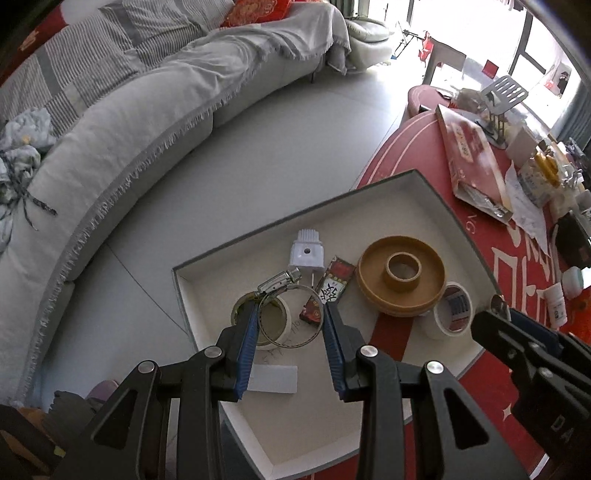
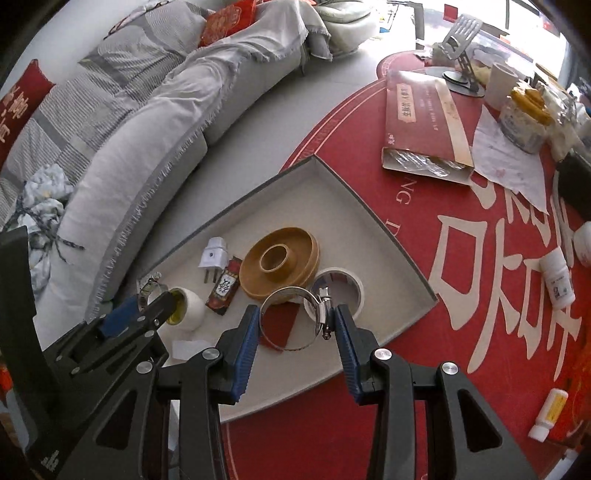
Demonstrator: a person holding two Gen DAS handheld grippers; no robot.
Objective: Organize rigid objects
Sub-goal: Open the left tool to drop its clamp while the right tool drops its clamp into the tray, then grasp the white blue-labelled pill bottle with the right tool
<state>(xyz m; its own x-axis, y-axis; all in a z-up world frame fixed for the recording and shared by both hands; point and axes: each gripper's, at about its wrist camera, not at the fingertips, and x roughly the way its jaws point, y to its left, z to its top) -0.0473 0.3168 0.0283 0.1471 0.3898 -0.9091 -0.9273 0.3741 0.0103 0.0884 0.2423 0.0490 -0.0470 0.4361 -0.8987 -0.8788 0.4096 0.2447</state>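
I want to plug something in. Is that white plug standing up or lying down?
Lying down. The white plug rests flat on the floor of the tray, its two metal prongs pointing sideways along the tray, beside the brown ring.

A: Sweeping along the left is a long curved sofa (image 1: 155,122) under a pale grey fringed throw (image 2: 236,74), with striped grey cushions (image 1: 85,70) and a red patterned pillow (image 2: 227,20) up top.

B: And a crumpled light blue cloth (image 1: 22,147) is bunched at its near end. The floor (image 1: 295,147) is smooth light grey tile.

A: Strong daylight is pouring in from the windows (image 1: 476,33) at the far right.

B: Low down, a round table in a red printed cover (image 2: 424,258) fills the right side.
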